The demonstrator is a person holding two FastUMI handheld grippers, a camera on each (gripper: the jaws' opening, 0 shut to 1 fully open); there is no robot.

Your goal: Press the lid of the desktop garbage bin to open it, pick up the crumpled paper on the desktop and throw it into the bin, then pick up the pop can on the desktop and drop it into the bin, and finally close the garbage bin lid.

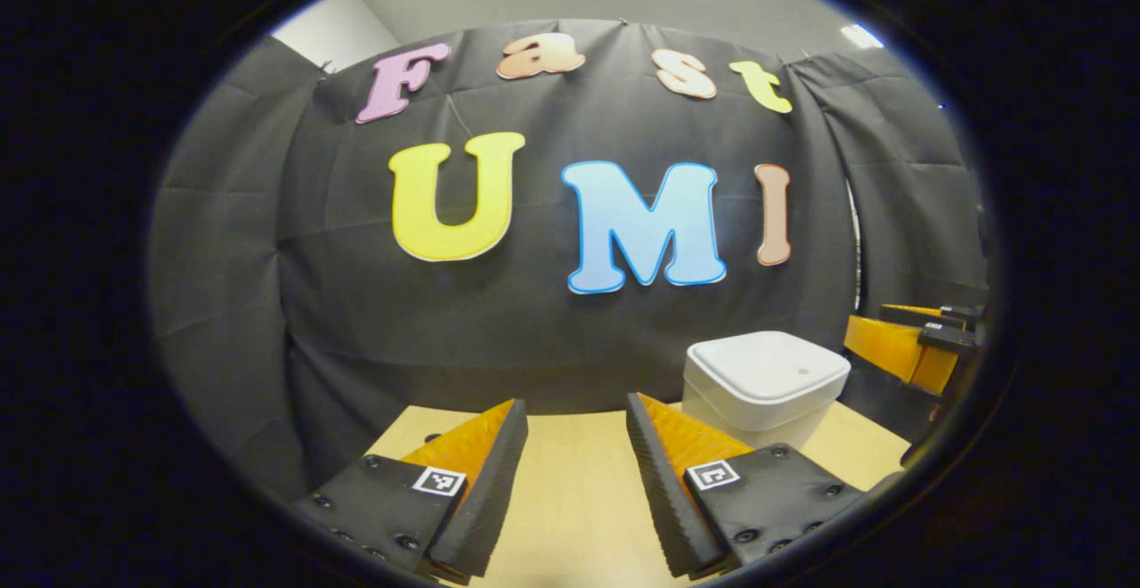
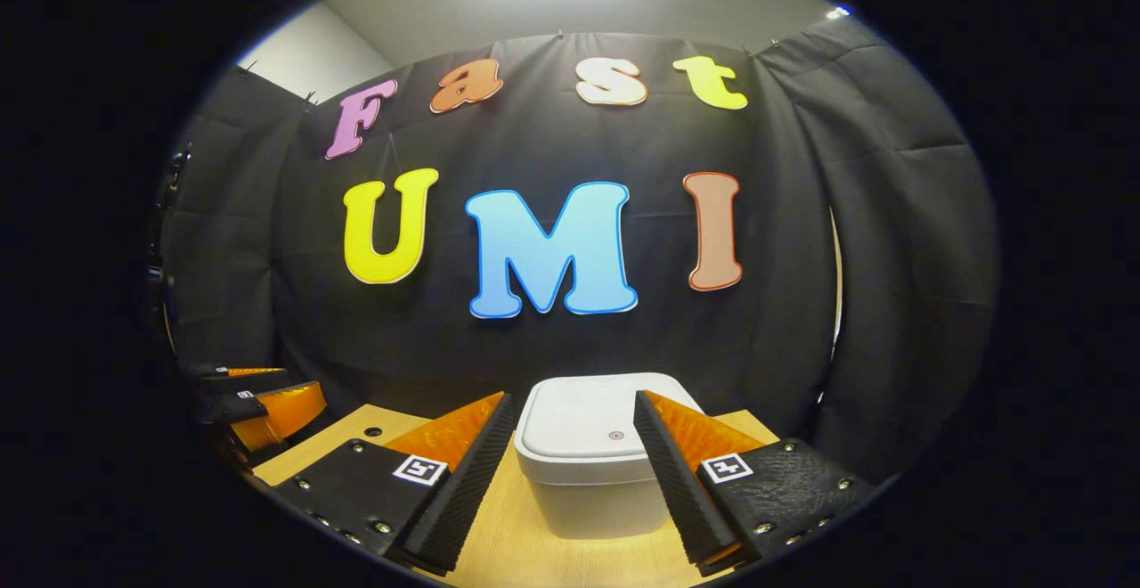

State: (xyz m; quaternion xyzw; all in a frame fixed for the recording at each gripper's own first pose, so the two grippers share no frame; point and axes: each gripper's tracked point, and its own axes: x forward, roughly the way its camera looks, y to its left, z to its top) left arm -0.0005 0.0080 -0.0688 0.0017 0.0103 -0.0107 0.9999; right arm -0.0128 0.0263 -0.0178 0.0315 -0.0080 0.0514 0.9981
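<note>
the white bin point(image 2: 588, 459) stands on the desk point(image 2: 525, 548) with its lid point(image 2: 592, 423) down, at 12 o'clock before the right gripper point(image 2: 570, 481), jaws wide. left gripper point(image 1: 574, 490) wide too. likely step one: press the lid.

White square plastic bin point(image 2: 583, 459) with lid point(image 2: 592, 428) down sits on light wooden table point(image 2: 534, 552) before black cloth wall point(image 2: 552, 338), straight ahead between the right gripper point(image 2: 570, 472) fingers, right of left gripper point(image 1: 574, 472).
</note>
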